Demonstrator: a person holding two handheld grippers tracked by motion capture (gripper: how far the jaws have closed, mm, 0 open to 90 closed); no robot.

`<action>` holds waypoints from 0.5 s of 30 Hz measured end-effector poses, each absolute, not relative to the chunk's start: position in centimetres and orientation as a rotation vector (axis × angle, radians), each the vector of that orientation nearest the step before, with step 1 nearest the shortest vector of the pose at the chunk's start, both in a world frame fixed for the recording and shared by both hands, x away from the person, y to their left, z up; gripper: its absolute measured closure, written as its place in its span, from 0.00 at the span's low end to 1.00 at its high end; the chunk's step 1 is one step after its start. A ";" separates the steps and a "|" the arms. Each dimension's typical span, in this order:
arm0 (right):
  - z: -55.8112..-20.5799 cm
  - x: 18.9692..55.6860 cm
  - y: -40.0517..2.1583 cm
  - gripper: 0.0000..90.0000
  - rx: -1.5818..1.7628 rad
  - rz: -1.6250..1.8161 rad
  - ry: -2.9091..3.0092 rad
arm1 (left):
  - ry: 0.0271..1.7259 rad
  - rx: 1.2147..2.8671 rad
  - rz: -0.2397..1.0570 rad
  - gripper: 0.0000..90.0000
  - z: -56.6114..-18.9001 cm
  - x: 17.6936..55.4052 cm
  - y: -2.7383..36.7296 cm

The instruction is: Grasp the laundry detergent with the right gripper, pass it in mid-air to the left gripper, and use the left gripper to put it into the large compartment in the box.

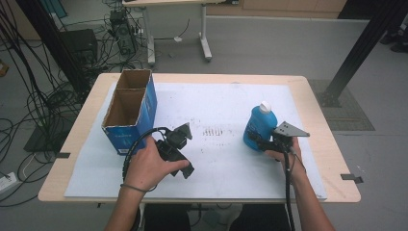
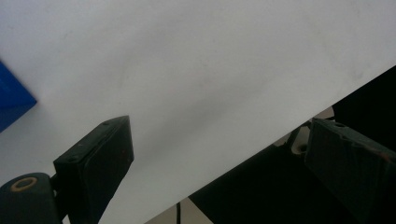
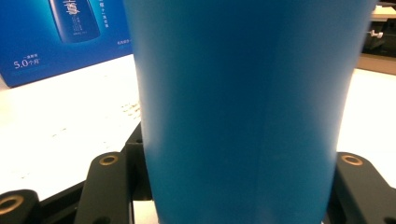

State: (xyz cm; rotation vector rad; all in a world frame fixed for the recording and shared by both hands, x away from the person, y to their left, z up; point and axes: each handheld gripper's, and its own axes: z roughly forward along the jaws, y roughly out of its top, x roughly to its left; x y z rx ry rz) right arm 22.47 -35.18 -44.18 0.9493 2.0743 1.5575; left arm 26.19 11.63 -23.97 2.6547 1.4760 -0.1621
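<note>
Right tool (image 1: 255, 139) is clenched on the blue bottle (image 1: 260, 126), low on its body; the right gripper view has the bottle (image 3: 243, 107) wedged between both jaws. The bottle stands upright on the white mat (image 1: 226, 168), right of centre, white cap (image 1: 265, 106) on top. A low grip probably keeps the bottle steady and leaves the cap free. Left tool (image 1: 179, 151) is released and holds nothing: its jaws stand wide apart over bare mat (image 2: 196, 70) near the front edge of the counter (image 1: 317, 91), seemingly parked out of the way. The open blue box (image 1: 131, 109) sits upright at the mat's left, mouth up, well apart from the bottle. It looks a likely place for the bottle to go; my guess only.
</note>
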 end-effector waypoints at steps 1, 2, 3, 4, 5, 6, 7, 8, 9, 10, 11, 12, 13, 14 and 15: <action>-44.2 22.5 -35.2 0.46 0.948 1.557 2.074 | 1.476 2.654 -0.162 0.09 -24.0 26.2 11.6; -44.2 22.5 -35.2 0.46 0.949 1.556 2.075 | 1.477 2.654 -0.161 0.09 -23.9 26.2 11.7; -44.2 22.5 -35.2 0.46 0.948 1.556 2.075 | 1.475 2.653 -0.162 0.09 -23.9 26.2 11.7; -44.2 22.4 -35.2 0.46 0.949 1.556 2.073 | 1.475 2.652 -0.162 0.09 -23.9 26.1 11.7; -44.2 22.4 -35.2 0.46 0.949 1.556 2.074 | 1.476 2.653 -0.162 0.09 -23.9 26.1 11.7; -44.2 22.5 -35.2 0.46 0.948 1.555 2.074 | 1.477 2.655 -0.162 0.09 -24.0 26.1 11.7; -44.2 22.4 -35.2 0.46 0.948 1.556 2.073 | 1.477 2.653 -0.164 0.09 -24.0 26.1 11.7; -44.2 22.4 -35.2 0.46 0.948 1.556 2.073 | 1.477 2.651 -0.164 0.09 -24.0 26.1 11.7; -44.2 22.4 -35.2 0.46 0.947 1.555 2.074 | 1.477 2.653 -0.166 0.09 -24.0 26.1 11.6; -44.2 22.4 -35.2 0.46 0.947 1.555 2.073 | 1.476 2.654 -0.167 0.09 -24.0 26.1 11.6; -44.2 22.4 -35.2 0.46 0.946 1.556 2.074 | 1.476 2.653 -0.166 0.09 -24.0 26.1 11.6; -44.2 22.4 -35.2 0.46 0.946 1.555 2.074 | 1.476 2.654 -0.165 0.09 -24.0 26.1 11.6; -44.2 22.5 -35.2 0.46 0.945 1.555 2.074 | 1.476 2.654 -0.165 0.09 -24.0 26.1 11.6; -44.2 22.5 -35.2 0.46 0.945 1.555 2.074 | 1.474 2.655 -0.164 0.09 -24.0 26.1 11.6; -44.2 22.4 -35.2 0.46 0.945 1.555 2.073 | 1.470 2.660 -0.163 0.09 -23.9 26.2 11.6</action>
